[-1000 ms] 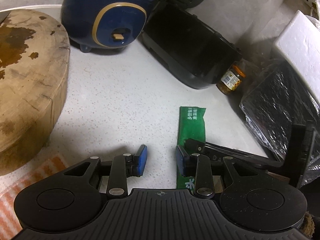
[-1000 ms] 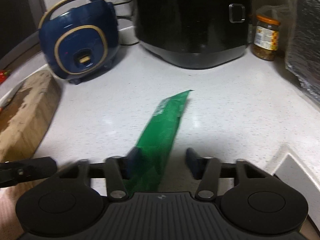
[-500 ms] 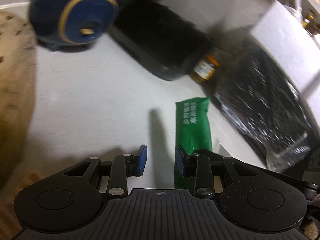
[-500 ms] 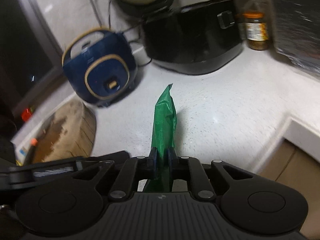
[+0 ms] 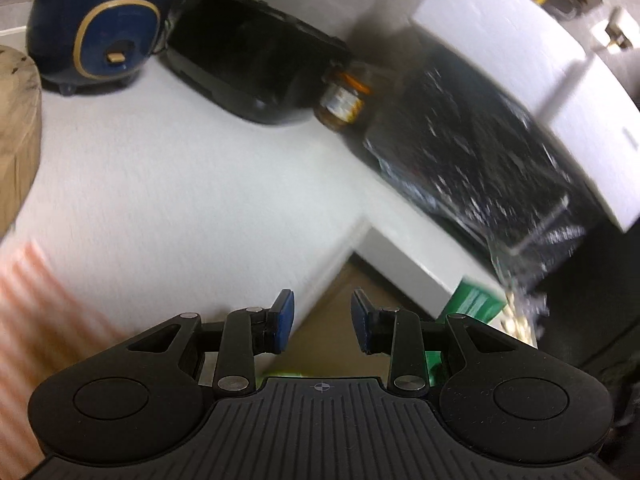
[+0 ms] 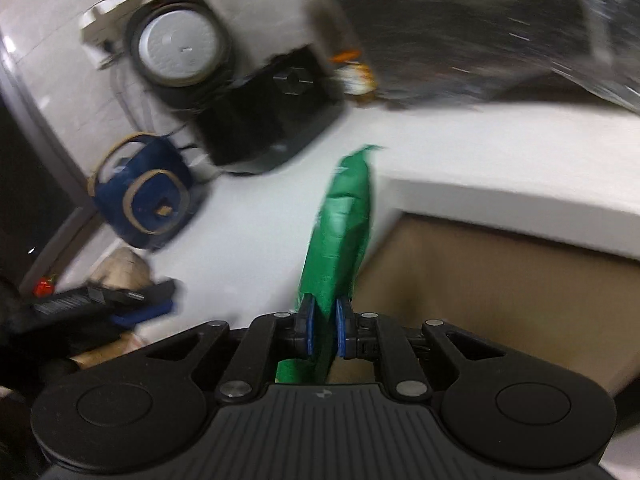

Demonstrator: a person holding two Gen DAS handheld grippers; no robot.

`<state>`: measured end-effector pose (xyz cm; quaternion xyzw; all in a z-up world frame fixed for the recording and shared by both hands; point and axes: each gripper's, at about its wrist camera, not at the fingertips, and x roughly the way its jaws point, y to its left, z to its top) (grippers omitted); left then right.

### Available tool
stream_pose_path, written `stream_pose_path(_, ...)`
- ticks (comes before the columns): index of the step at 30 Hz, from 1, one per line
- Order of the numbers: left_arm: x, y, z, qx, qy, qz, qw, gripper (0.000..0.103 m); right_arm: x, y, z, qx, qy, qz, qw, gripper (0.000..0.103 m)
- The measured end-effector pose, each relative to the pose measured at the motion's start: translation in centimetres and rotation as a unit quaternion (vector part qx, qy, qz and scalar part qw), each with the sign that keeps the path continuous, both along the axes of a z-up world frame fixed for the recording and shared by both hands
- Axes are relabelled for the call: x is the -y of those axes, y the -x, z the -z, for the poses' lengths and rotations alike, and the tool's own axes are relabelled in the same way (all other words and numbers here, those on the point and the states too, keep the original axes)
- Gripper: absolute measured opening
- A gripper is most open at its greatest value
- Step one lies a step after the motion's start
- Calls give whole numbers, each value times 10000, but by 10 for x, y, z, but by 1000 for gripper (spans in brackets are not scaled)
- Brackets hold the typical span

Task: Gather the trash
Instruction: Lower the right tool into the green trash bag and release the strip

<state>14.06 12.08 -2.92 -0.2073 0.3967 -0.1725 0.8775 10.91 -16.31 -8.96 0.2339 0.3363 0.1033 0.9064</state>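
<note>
A long green wrapper (image 6: 342,232) sticks up between the blue pads of my right gripper (image 6: 324,322), which is shut on its lower end and holds it lifted off the white counter (image 6: 256,240), near the counter's edge. In the left wrist view a piece of the same green wrapper (image 5: 476,302) shows at the lower right, beyond my fingers. My left gripper (image 5: 322,320) is open with nothing between its blue pads, over the counter's inner corner (image 5: 352,240). The right wrist view also catches the left gripper (image 6: 100,300) at its left edge.
At the back of the counter stand a blue rice cooker (image 5: 96,28), a black appliance (image 5: 256,60), a jar with an orange lid (image 5: 340,100) and a black plastic-wrapped bundle (image 5: 472,152). A wooden chopping block (image 5: 16,132) sits left. Brown cabinet front (image 6: 500,280) lies below the edge.
My right gripper shut on the green wrapper, lifted it off the counter and swung it right towards the edge, rolling as it went. My left gripper, still open, shifted right too.
</note>
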Motion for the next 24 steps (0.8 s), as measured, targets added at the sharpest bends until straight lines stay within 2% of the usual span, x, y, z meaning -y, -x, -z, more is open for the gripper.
stream_pose_path(2,14,17,1,-21,-50,230,9997,35,24,18,25,-266,72,197,9994,11)
stream_pose_path(4,27,34,5,-176,-207,266,9993,35,49,35,58,-636,160,446,9969,11)
stream_pose_path(7,38,50,15,-483,-191,480,9975,35,77,47,107,-1314,-65,706,9888,11)
stream_pose_path(9,46,55,23,-709,-382,679,9944,35,87,51,141,-1705,-234,695,9826,11)
stream_pose_path(12,52,59,40,-957,-404,892,9906,35,86,45,176,-2082,-69,723,9754,11)
stream_pose_path(15,53,58,55,-1087,-498,997,9878,35,79,31,192,-2060,307,754,9752,11)
stream_pose_path(19,51,47,73,-1229,-552,1082,9849,35,70,1,200,-1563,585,1068,9802,11)
stream_pose_path(24,48,32,86,-1366,-569,1173,9820,35,47,-34,221,-1027,1059,1626,9756,11)
